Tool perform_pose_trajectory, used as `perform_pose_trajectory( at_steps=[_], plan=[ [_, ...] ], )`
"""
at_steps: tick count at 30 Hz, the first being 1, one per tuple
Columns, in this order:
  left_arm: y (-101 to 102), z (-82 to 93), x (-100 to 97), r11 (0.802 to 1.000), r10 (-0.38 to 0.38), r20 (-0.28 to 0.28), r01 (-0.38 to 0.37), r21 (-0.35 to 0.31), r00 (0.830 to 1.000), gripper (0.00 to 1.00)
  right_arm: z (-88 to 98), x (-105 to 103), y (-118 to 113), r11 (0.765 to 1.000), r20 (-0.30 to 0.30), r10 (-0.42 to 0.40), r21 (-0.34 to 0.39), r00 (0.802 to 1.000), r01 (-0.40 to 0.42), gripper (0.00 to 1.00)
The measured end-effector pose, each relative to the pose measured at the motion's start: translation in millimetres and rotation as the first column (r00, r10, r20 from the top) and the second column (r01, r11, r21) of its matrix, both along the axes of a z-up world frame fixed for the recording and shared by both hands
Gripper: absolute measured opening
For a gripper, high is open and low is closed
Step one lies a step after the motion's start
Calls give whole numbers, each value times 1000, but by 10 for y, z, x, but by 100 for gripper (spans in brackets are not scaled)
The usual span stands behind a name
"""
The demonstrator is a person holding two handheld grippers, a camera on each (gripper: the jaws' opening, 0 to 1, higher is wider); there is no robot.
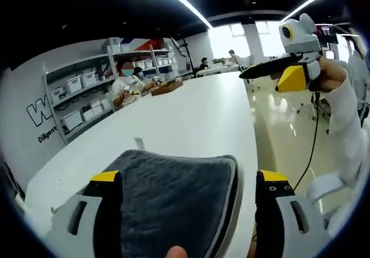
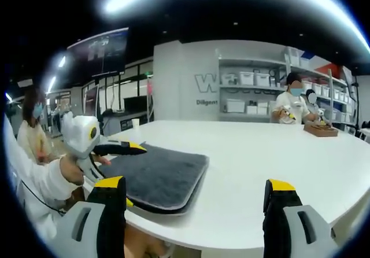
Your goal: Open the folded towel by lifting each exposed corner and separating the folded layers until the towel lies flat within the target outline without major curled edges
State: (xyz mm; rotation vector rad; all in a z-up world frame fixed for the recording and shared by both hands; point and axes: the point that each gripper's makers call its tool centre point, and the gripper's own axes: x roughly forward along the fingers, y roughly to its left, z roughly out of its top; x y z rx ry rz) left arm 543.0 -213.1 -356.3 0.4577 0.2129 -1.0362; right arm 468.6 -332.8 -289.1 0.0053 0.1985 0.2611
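While the towel (image 1: 173, 203) lies folded at the near edge of the white table (image 1: 196, 116), both grippers stand with jaws apart and grip nothing.

Item 1, towel: dark grey, plush, folded into a thick rectangular pad with stacked layers visible along its edge. In the right gripper view the towel (image 2: 159, 174) sits flat on the table (image 2: 260, 165), close to the table's rounded edge.

Item 2, left gripper (image 1: 188, 212): 2 black jaws with yellow tips, spread wide. The towel lies between them and partly over the line of the left jaw; whether either jaw touches the cloth cannot be told. In the right gripper view the same left gripper (image 2: 124, 148) is held by a hand (image 2: 72, 168) in a white sleeve, its jaws reaching over the towel's near side.

Item 3, right gripper (image 2: 193, 197): 2 black jaws with yellow tips, wide open, hovering beside the towel above the table edge. In the left gripper view this right gripper (image 1: 277, 70) is held up in the air, well apart from the towel, by a hand (image 1: 329, 76) in a white sleeve.

Item 4, surroundings beyond the towel: seated people (image 1: 128, 87) at the table's far end, a wooden tray (image 2: 321, 129) before them, and wall shelves (image 1: 81, 96) stocked with white bins.
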Motion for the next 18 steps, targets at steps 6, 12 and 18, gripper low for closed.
perform_pose_trajectory(
  at_steps=[6, 12, 18],
  plan=[
    [-145, -208, 50, 997, 12, 37, -15, 76, 999, 85, 17, -5, -1, 1000, 7, 2, 6, 1000, -2, 99],
    [-178, -260, 136, 995, 9, 67, -16, 101, 998, 73, 4, 7, -7, 1000, 4, 6, 8, 1000, -6, 99],
    [-219, -268, 124, 994, -8, 82, -1, 107, 997, 58, -21, 32, 9, 1000, -5, 12, 8, 1000, -12, 99]
  ],
)
